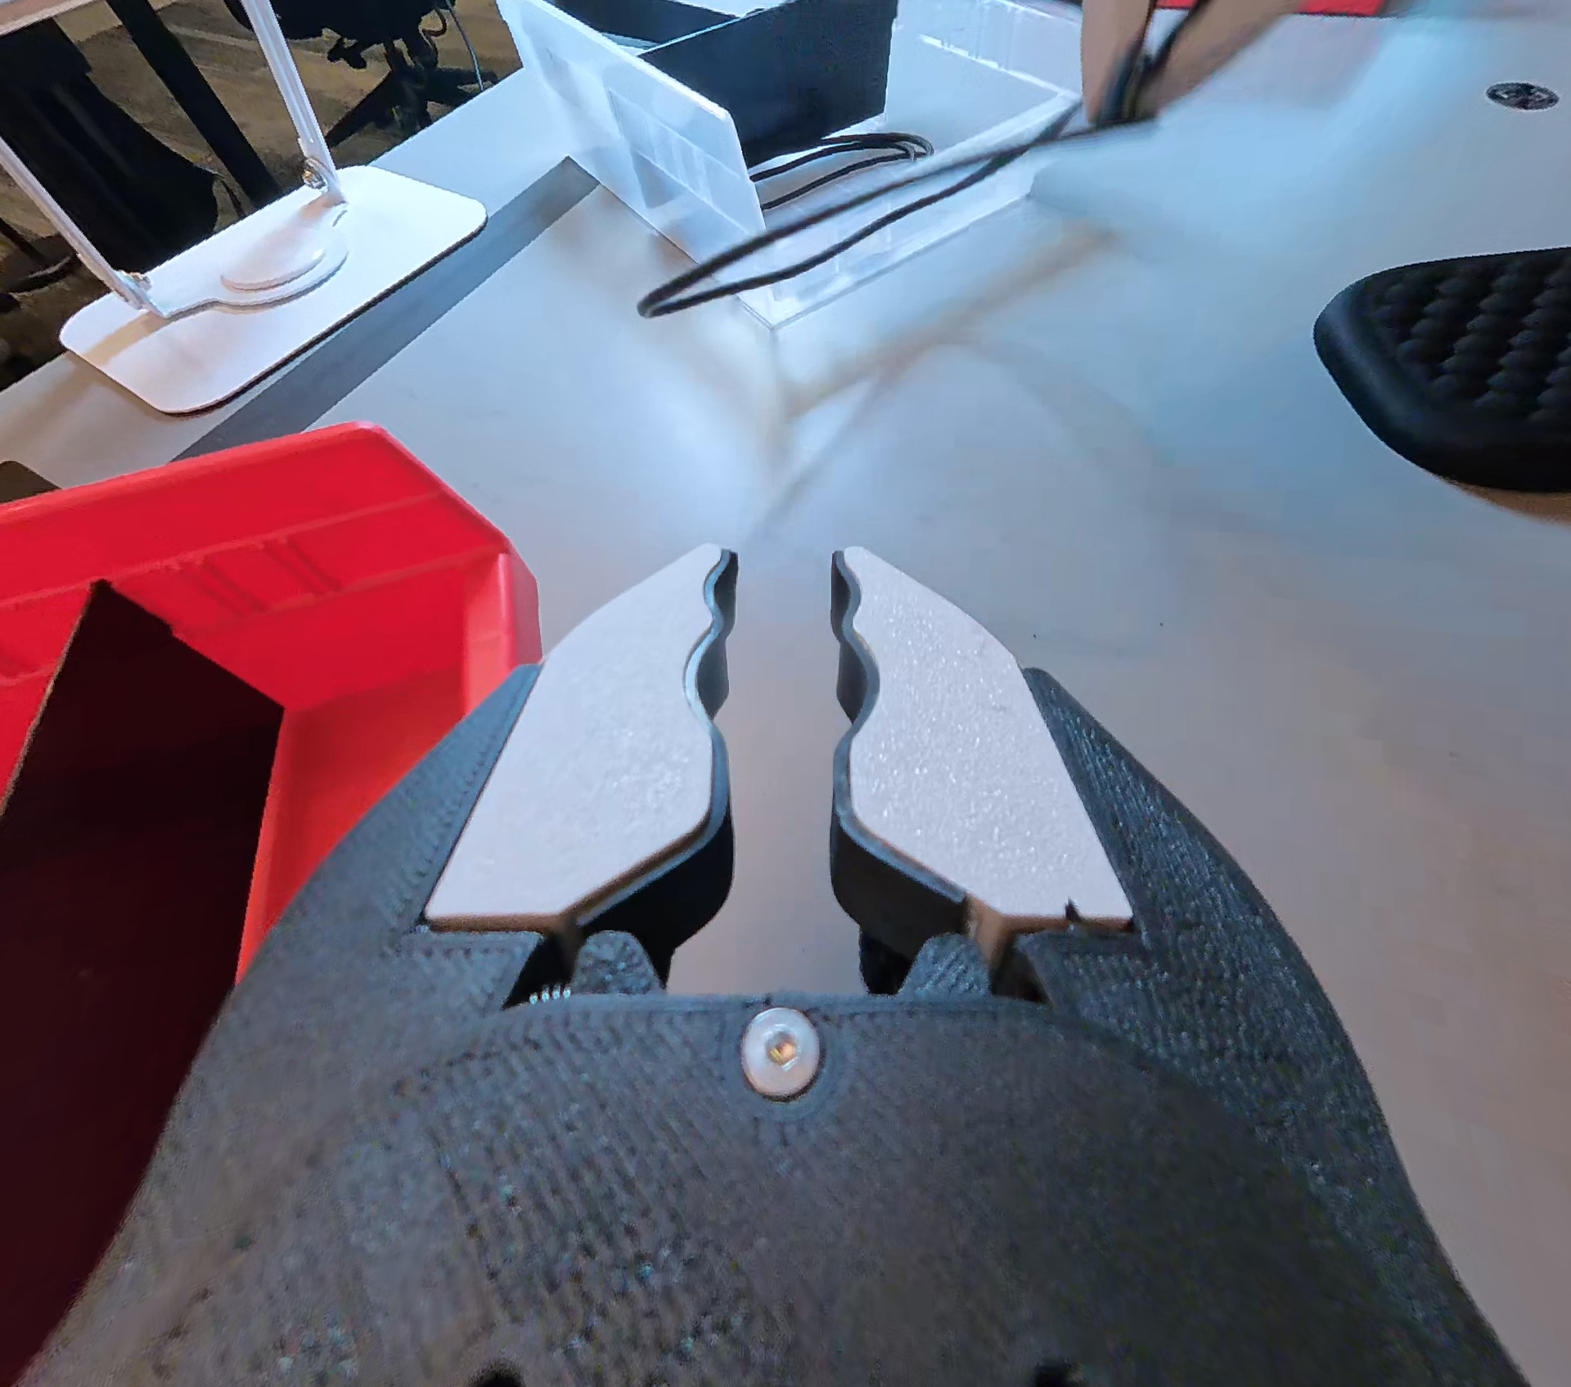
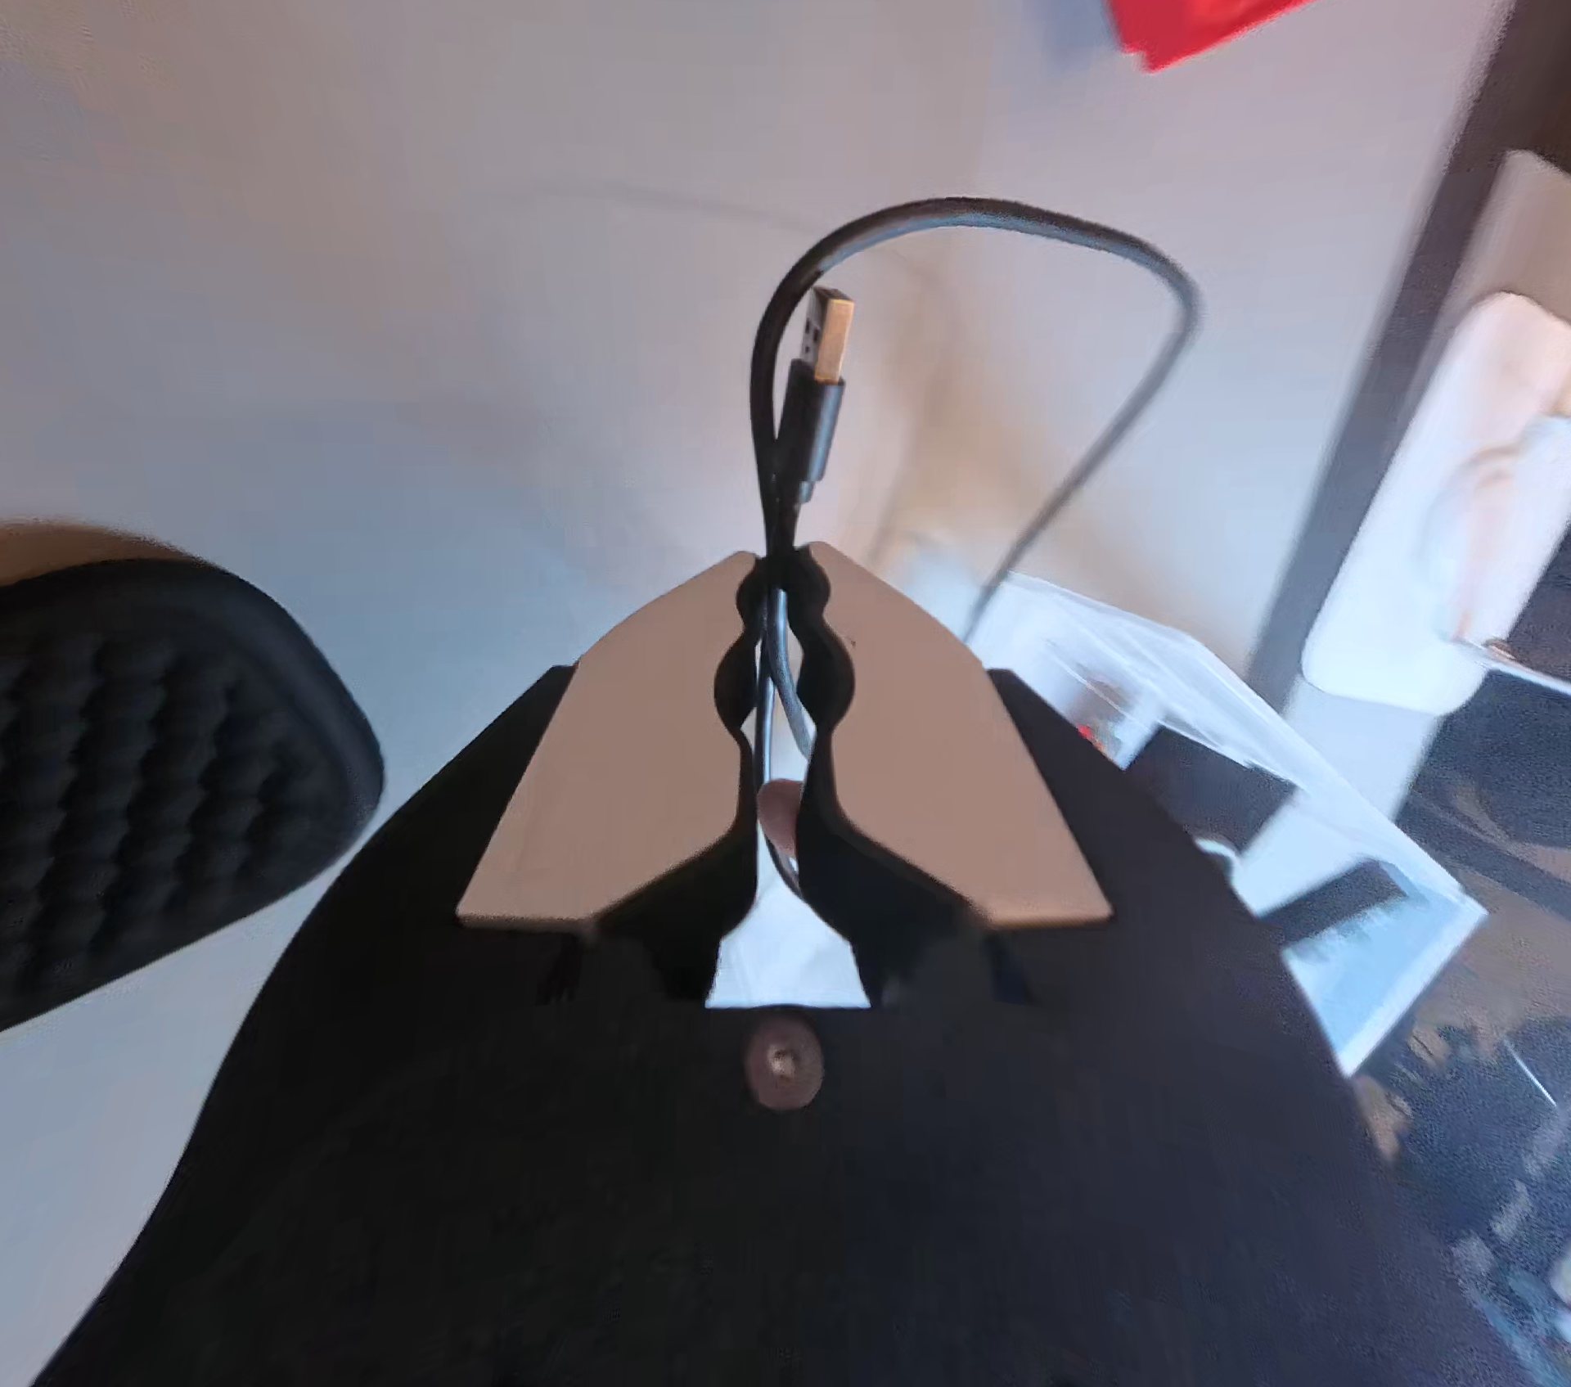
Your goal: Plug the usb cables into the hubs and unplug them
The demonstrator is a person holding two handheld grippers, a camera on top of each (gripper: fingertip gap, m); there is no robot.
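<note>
USB cable (image 2: 769, 411) pinched by right gripper (image 2: 784, 555); left gripper (image 1: 782, 564) parted, empty.
Plug (image 2: 829, 334) stood at 12 o'clock beyond the fingertips, cable trailing toward clear tray (image 1: 850, 292) at 4 o'clock. Regrasping nearer the plug was judged advisable before insertion. No writing could be read.

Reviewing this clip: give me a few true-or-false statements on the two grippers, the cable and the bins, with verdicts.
1. The right gripper is shut on a black USB cable. True.
2. The cable's USB plug sits in a hub. False: it hangs free beyond the fingertips, metal end bare.
3. The left gripper holds a cable. False: its jaws stand apart with nothing between them, above the white table.
4. A red bin lies to the left of the left gripper. True.
5. The clear tray holds no cables. False: black cables run into it.
</note>
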